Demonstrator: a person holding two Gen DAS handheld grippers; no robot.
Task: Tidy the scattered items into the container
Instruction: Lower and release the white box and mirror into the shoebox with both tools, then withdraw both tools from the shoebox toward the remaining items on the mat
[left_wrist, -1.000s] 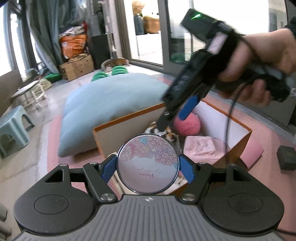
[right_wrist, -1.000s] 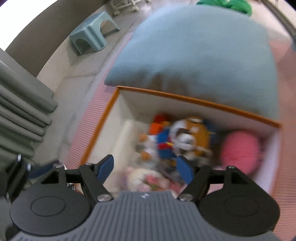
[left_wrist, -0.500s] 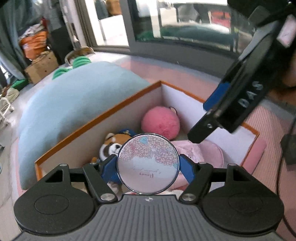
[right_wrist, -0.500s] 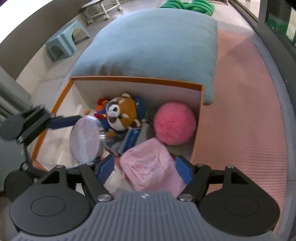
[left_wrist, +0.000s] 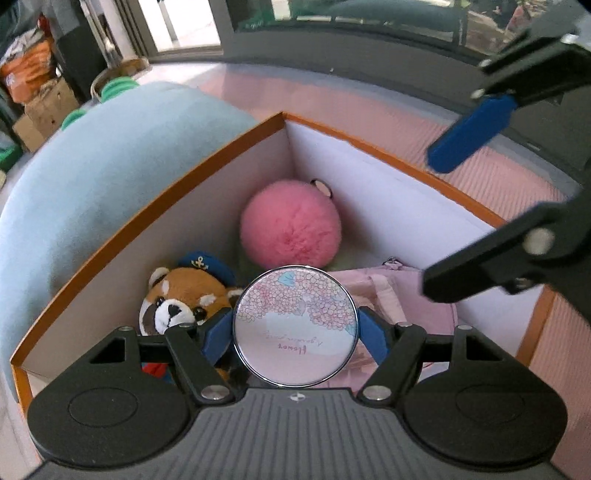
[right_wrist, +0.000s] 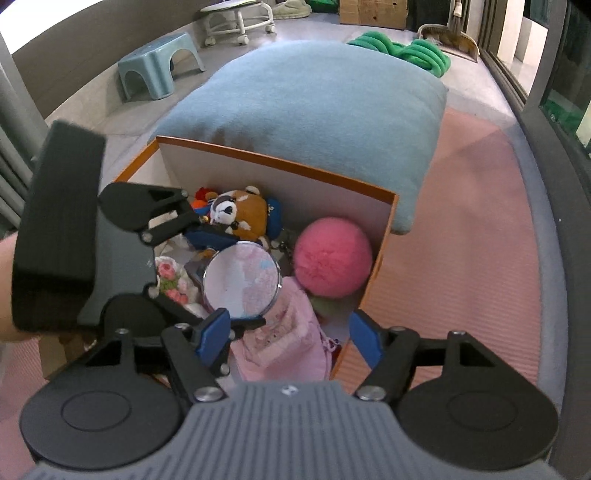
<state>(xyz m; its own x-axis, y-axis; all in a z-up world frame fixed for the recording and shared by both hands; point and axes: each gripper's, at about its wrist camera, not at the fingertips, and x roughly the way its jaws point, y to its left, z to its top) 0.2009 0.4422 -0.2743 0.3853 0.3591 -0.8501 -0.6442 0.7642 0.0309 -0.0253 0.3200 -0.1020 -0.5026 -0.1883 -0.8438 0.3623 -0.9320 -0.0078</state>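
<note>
Blue fingers of left gripper (left_wrist: 295, 334) clamp round mirror (left_wrist: 295, 326) above box (left_wrist: 388, 177), lower centre, for drop-in; right gripper (right_wrist: 290, 338) empty, apart.

Blue cushion (right_wrist: 314, 107), green stool (right_wrist: 155, 64), pink mat (right_wrist: 469, 229)

Each gripper has a ribbed grey body with a small round emblem at its near centre, flanked by two black rounded plates, each bearing a raised disc. Black linkage arms with silver screw heads and triangular cut-outs reach forward to blue finger pads. This build shows on the left gripper (left_wrist: 295, 328) and the right gripper (right_wrist: 290, 334). A bare hand (right_wrist: 7, 288) grips the left one.
</note>
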